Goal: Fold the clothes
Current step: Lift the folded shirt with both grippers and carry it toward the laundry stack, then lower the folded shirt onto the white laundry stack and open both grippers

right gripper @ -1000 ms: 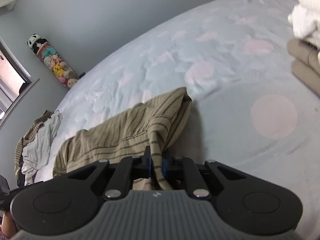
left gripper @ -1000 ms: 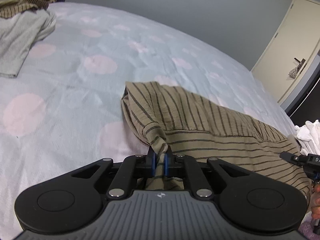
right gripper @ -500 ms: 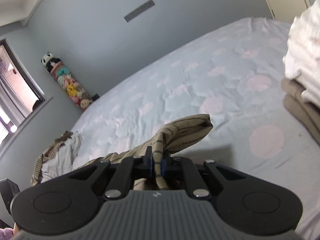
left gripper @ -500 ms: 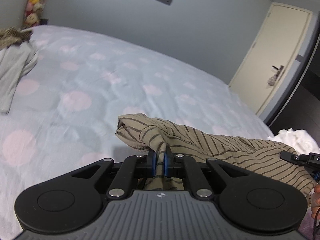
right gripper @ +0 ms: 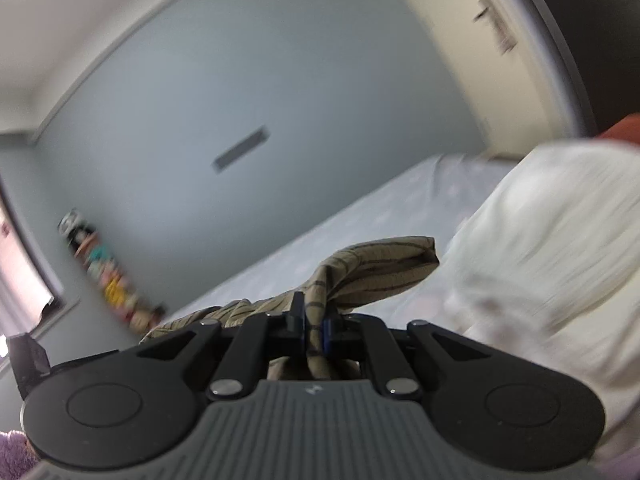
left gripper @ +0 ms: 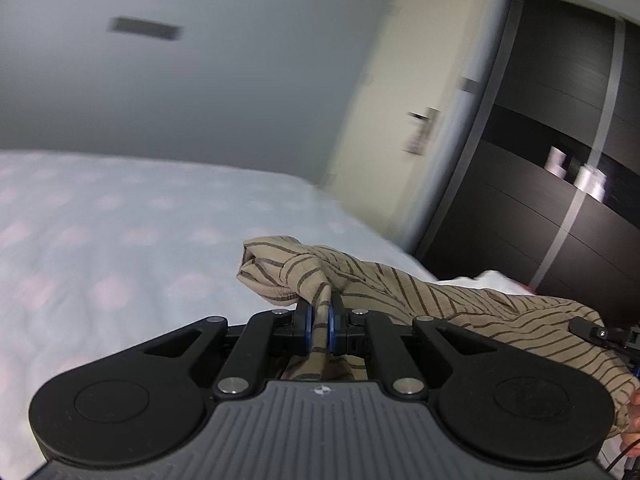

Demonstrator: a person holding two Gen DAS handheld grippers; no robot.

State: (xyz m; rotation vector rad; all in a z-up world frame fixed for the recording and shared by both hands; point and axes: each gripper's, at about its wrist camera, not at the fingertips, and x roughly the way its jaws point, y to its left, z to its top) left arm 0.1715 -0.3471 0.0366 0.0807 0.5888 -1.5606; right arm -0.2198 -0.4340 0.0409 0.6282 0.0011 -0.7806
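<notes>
We've got the striped shirt (left gripper: pixel 400 292) pinched in both the left gripper (left gripper: pixel 319 322) & right gripper (right gripper: pixel 314 326), bunched, up over the bed (left gripper: pixel 120 240); fold stage unclear, prob. mid-way.

Carried everything: a bed (left gripper: pixel 120 240) under a pale blue cover with blurred pink dots, filling the left and lower middle of the left wrist frame. Bore a heap of white cloth (right gripper: pixel 540 260) at the right of the right wrist frame, too blurred to tell more.
</notes>
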